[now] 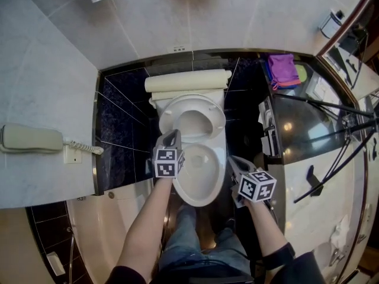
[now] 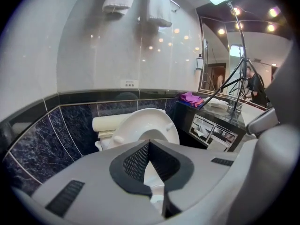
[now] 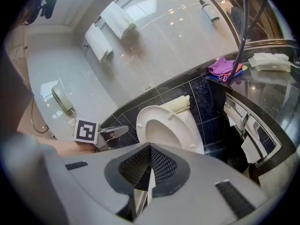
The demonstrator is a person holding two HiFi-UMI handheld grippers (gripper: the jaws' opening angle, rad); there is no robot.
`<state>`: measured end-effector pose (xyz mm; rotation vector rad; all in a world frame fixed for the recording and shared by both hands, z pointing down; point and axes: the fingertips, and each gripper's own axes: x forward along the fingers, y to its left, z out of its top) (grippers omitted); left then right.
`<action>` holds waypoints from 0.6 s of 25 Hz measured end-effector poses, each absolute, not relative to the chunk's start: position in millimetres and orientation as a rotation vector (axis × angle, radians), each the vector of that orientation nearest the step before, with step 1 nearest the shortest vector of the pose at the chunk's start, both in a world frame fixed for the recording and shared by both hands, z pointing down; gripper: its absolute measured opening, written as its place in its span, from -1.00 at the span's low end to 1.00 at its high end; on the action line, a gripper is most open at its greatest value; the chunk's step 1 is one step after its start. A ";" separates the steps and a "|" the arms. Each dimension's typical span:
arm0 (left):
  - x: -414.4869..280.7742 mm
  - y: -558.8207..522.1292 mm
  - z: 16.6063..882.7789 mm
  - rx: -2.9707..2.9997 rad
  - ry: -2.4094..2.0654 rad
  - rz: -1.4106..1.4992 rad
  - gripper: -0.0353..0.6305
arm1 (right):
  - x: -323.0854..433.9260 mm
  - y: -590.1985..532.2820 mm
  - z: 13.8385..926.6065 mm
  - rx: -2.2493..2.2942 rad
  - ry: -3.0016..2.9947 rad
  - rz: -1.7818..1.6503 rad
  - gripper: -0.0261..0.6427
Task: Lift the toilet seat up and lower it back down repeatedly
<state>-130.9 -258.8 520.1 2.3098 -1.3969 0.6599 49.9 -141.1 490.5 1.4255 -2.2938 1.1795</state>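
Observation:
The white toilet seat (image 1: pixel 218 116) stands partly raised over the bowl (image 1: pixel 201 189), its underside with small bumpers facing me. In the left gripper view the seat (image 2: pixel 137 125) rises just beyond the jaw tips. My left gripper (image 1: pixel 172 136) is at the seat's front left rim, its jaws together with nothing between them; its tips seem to touch the rim. From the right gripper view the left gripper (image 3: pixel 123 129) points at the seat (image 3: pixel 187 131) from the left. My right gripper (image 1: pixel 231 160) hangs shut beside the bowl's right side, holding nothing.
A cream lid and tank (image 1: pixel 188 80) sit behind the seat against dark marble tiles. A wall phone (image 1: pixel 32 138) hangs at left. At right a dark counter (image 1: pixel 296 123) bears a purple cloth (image 1: pixel 282 70), and tripod legs (image 1: pixel 331 108) cross it. The person's legs stand before the bowl.

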 end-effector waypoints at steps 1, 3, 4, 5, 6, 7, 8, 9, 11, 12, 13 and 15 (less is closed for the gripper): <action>-129.1 -250.1 508.0 2.315 -1.397 0.656 -0.89 | 50.4 -138.9 484.2 1.416 -2.303 1.157 -0.88; -129.3 -230.6 489.0 2.325 -1.415 0.657 -0.89 | 52.7 -131.3 471.9 1.394 -2.315 1.107 -0.88; -129.8 -218.7 480.1 2.329 -1.422 0.661 -0.89 | 54.5 -125.7 465.8 1.383 -2.318 1.075 -0.88; -129.8 -206.1 470.6 2.333 -1.426 0.663 -0.89 | 56.6 -119.8 459.4 1.374 -2.320 1.036 -0.87; -130.4 -194.8 461.0 2.340 -1.432 0.665 -0.89 | 59.1 -115.0 452.9 1.365 -2.324 0.990 -0.88; -131.4 -185.2 450.7 2.349 -1.443 0.664 -0.89 | 61.8 -111.9 446.1 1.355 -2.330 0.938 -0.88; -132.2 -176.2 439.1 2.358 -1.454 0.660 -0.89 | 64.4 -109.5 438.8 1.345 -2.337 0.884 -0.87; -133.1 -165.9 426.9 2.364 -1.463 0.653 -0.89 | 66.7 -106.4 431.5 1.333 -2.342 0.832 -0.87; -137.9 -138.6 407.4 2.364 -1.485 0.645 -0.89 | 72.0 -92.5 419.1 1.313 -2.342 0.748 -0.87; -141.0 -122.8 399.5 2.358 -1.497 0.642 -0.89 | 75.8 -83.1 414.3 1.305 -2.337 0.719 -0.87; -144.2 -107.5 391.4 2.352 -1.511 0.638 -0.89 | 80.1 -73.9 409.7 1.300 -2.334 0.696 -0.87; -151.4 -82.9 375.4 2.346 -1.552 0.622 -0.89 | 89.5 -59.9 398.1 1.299 -2.336 0.662 -0.88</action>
